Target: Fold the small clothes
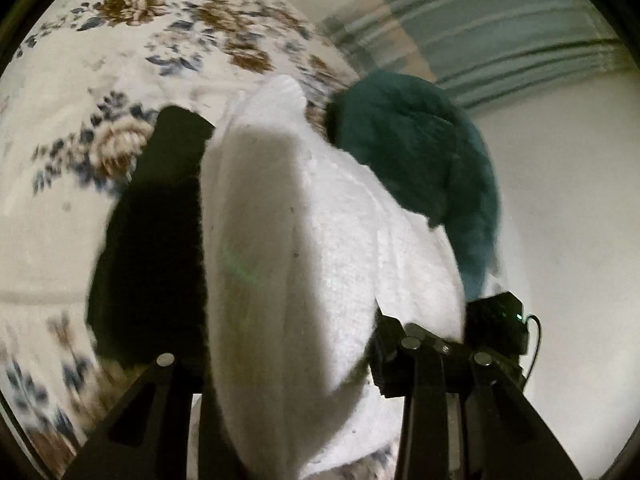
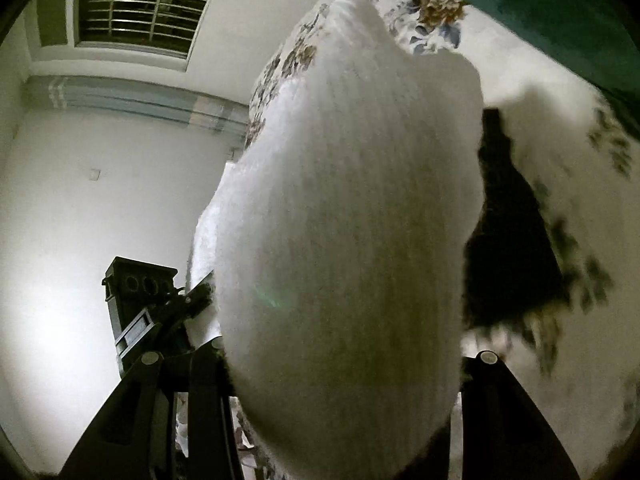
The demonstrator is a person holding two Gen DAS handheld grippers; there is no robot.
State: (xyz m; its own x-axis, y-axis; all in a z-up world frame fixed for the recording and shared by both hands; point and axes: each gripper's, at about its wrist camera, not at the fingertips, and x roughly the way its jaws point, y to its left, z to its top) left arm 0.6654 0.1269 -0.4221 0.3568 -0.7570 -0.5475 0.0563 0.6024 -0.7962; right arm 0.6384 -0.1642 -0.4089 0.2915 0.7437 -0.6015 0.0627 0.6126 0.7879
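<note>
Above the floral bedspread [image 1: 120, 60], both the left gripper [image 1: 288, 360] and right gripper [image 2: 320, 356] seem clamped on the white knit garment [image 2: 348, 200], held aloft; the fold looks midway, nothing laid flat, teal garment [image 1: 420, 152] untouched

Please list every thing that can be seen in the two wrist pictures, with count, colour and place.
white knitted garment: one, white, hanging between the fingers of both grippers, close to the cameras
teal garment: one, dark teal, behind the white one, on the bed edge
floral bedsheet: one, cream with brown and blue flowers, under the clothes
window: one, barred, dark, high in the wall
wall: white, behind
left gripper: one, black, holds the white garment
right gripper: one, black, holds the white garment
</note>
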